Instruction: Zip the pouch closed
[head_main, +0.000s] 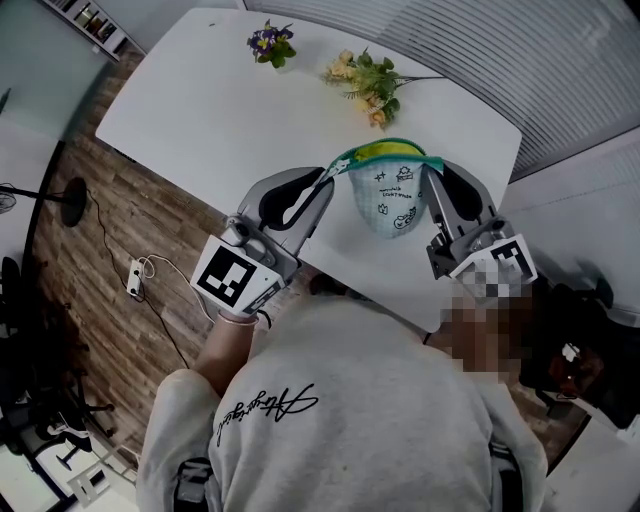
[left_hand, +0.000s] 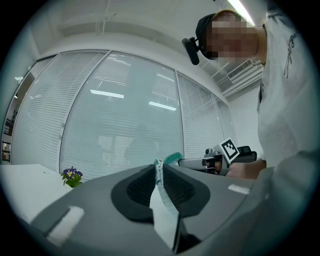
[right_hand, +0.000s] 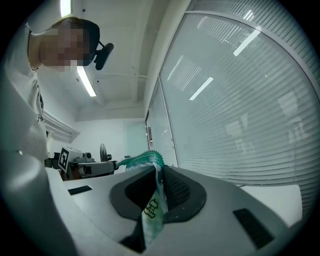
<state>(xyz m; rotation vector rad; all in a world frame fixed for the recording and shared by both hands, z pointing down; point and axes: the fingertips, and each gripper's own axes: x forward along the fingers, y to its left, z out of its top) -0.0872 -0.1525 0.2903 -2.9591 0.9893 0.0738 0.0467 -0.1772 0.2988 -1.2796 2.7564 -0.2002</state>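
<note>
A small pale-blue pouch (head_main: 390, 205) with black doodles hangs above the white table (head_main: 220, 110), stretched between my two grippers. Its teal zip band arcs across the top, and yellow lining shows inside it. My left gripper (head_main: 333, 172) is shut on the pouch's left end; in the left gripper view its jaws (left_hand: 159, 167) pinch a thin white and teal edge (left_hand: 162, 200). My right gripper (head_main: 432, 172) is shut on the pouch's right end, where printed fabric (right_hand: 152, 210) sits between its pads (right_hand: 172, 187). Each gripper view shows the other gripper (left_hand: 200, 162) (right_hand: 95, 167) across the pouch.
A purple flower sprig (head_main: 271, 43) and a yellow flower bunch (head_main: 368, 85) lie on the table's far side. The table's near edge runs just under the grippers. Wood floor with a power strip (head_main: 134, 278) and cables lies to the left.
</note>
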